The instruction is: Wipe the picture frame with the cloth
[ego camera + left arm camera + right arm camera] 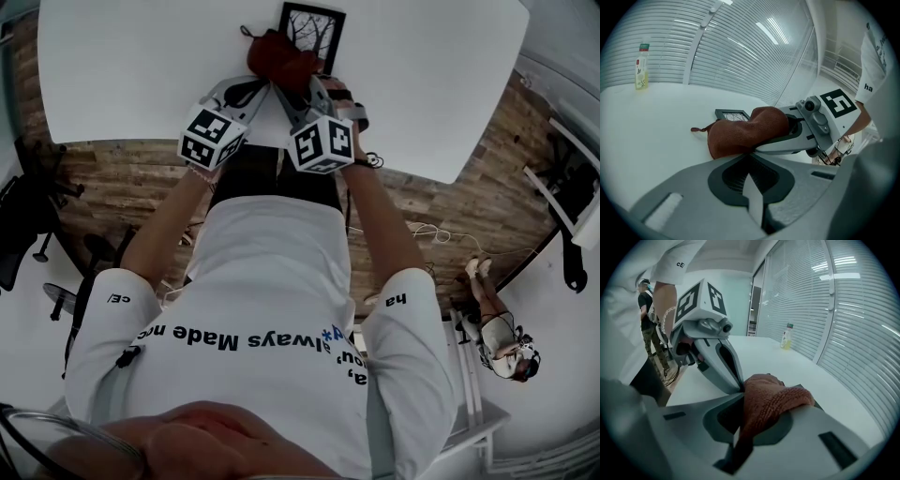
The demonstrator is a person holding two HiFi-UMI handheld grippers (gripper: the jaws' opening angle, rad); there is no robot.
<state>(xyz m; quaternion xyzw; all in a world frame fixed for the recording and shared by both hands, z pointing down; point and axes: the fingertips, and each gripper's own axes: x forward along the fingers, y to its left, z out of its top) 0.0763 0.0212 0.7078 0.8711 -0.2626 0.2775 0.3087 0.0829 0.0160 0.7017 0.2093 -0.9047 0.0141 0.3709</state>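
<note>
My right gripper [740, 439] was clamped on the cloth [774, 398], which was bunched, I think, to give a thick fold for rubbing. My left gripper [753, 194], on the near side of the picture frame [312, 28], had its jaws together, empty. The cloth touched the frame's near edge; the frame lay flat on the table [141, 66].

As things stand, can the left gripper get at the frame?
Probably not cleanly. The cloth, clamped in the right gripper, lies bunched between the left gripper and the frame and seems to overlap its near edge. Only the frame's far part shows bare.
</note>
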